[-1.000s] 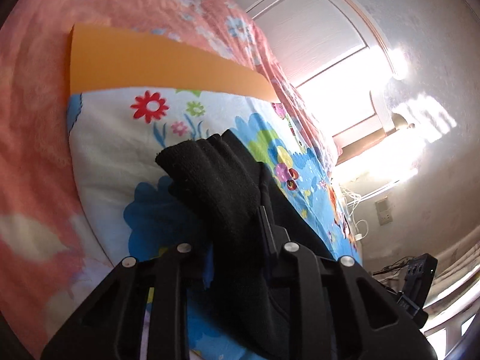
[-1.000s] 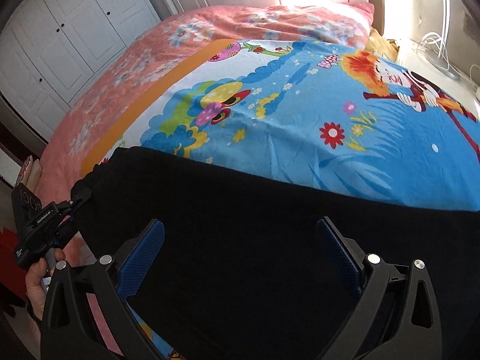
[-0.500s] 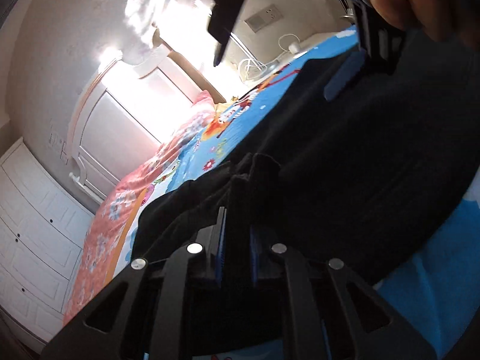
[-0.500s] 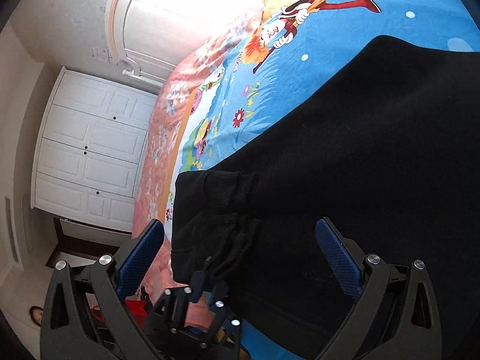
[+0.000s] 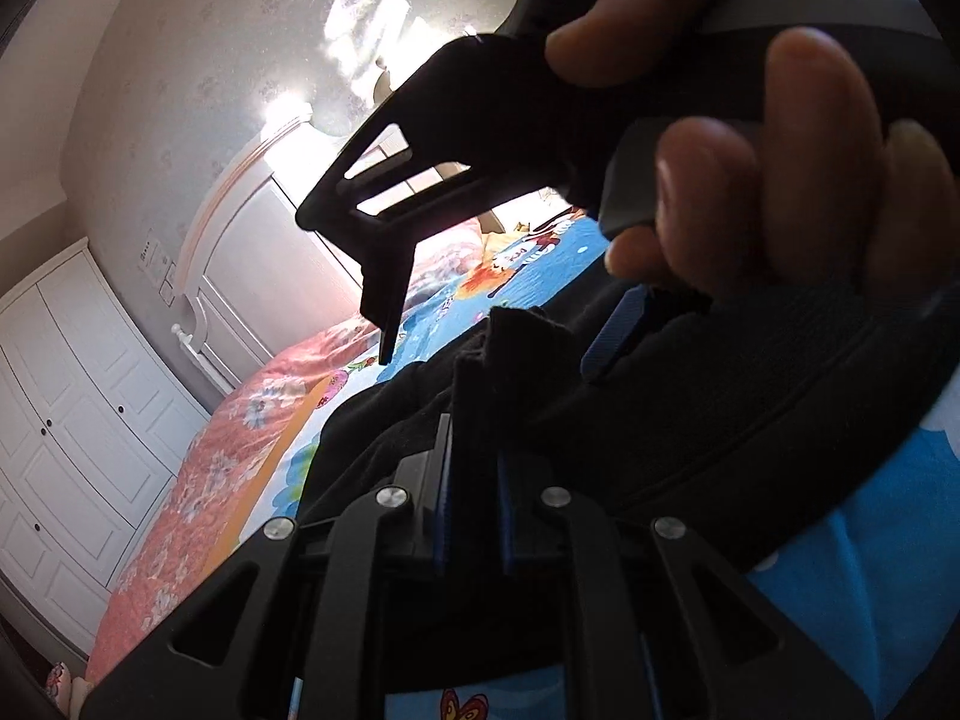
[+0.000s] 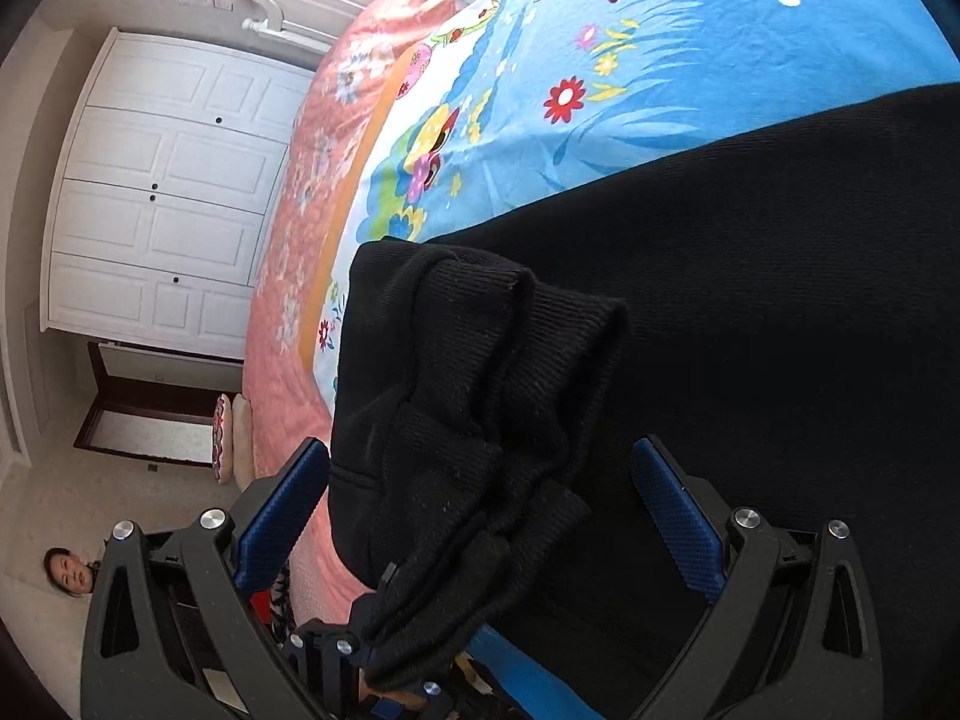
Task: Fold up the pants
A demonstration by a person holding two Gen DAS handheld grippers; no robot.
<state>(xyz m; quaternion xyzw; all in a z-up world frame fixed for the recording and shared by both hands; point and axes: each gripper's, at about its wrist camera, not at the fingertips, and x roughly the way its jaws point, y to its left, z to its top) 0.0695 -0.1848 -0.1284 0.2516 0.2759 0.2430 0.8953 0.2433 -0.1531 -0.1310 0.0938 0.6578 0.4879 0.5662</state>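
Black ribbed cuffs of the pants [image 6: 480,372] are clenched in the left hand-held gripper [image 5: 471,480], lifted over the body spread along the bed's [image 6: 690,60] near edge. Right hand-held gripper [image 6: 480,492] hovers beyond, released. Mid-fold; next, lay cuffs flat.

Two fisheye cameras, one riding each handheld gripper, look forward along the fingers, close over a bed with a bright blue cartoon-print sheet [image 6: 690,60]. The left view tilts up toward the white panelled wardrobe [image 5: 72,420]; the right angles down. Both share the black knit pants [image 6: 480,390], the pink floral quilt [image 5: 198,510] and that wardrobe.
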